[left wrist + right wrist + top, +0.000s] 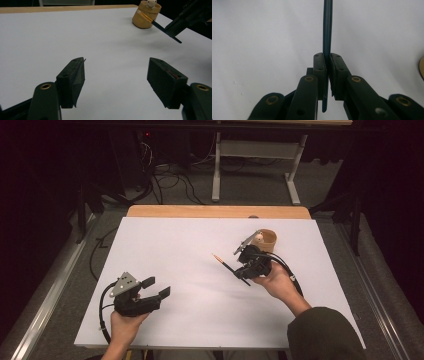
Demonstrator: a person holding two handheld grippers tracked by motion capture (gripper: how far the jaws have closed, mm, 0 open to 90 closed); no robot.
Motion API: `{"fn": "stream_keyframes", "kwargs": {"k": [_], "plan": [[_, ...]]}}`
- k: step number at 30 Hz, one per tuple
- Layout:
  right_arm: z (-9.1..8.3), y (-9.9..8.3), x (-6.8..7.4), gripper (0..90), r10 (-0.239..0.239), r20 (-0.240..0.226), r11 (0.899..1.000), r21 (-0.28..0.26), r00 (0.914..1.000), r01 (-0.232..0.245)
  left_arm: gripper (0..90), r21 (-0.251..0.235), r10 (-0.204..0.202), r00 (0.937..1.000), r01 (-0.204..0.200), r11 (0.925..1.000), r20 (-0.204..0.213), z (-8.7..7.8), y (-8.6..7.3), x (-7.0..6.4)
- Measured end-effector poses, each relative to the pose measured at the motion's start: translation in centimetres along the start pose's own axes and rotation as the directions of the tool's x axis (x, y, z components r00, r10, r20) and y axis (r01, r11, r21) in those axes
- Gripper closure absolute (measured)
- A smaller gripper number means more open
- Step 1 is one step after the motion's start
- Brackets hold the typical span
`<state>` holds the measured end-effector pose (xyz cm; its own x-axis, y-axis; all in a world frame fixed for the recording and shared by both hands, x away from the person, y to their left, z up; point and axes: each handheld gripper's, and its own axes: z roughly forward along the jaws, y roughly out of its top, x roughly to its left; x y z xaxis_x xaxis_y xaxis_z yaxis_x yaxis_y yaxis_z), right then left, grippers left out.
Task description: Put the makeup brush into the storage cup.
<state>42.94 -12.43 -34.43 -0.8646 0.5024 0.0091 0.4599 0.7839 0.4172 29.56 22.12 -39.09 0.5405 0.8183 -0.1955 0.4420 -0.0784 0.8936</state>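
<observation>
Right gripper (243,268) clamps a dark pencil (229,266) with an orange tip; left gripper (156,287) gapes wide, holding nothing. Behind, a tan cup (267,240) holds a small white figure (259,238).

The pencil (327,30) runs off the right gripper view's top edge.

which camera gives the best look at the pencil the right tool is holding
The high view: the whole pencil shows, orange tip to dark end, clamped in the right tool. The left gripper view shows it far off; the right gripper view shows just its dark shaft.
</observation>
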Motion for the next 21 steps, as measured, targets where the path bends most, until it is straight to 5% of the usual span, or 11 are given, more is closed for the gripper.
{"fn": "stream_keyframes", "kwargs": {"k": [21], "plan": [[-1.5, -2.2, -0.2, 86.2, 0.049, -0.023, 0.993, -0.103, 0.9985, -0.051, 31.0, 0.004, 0.004, 1.0000, -0.004, 1.0000, -0.003, 0.1, 0.0, -0.1]]}}
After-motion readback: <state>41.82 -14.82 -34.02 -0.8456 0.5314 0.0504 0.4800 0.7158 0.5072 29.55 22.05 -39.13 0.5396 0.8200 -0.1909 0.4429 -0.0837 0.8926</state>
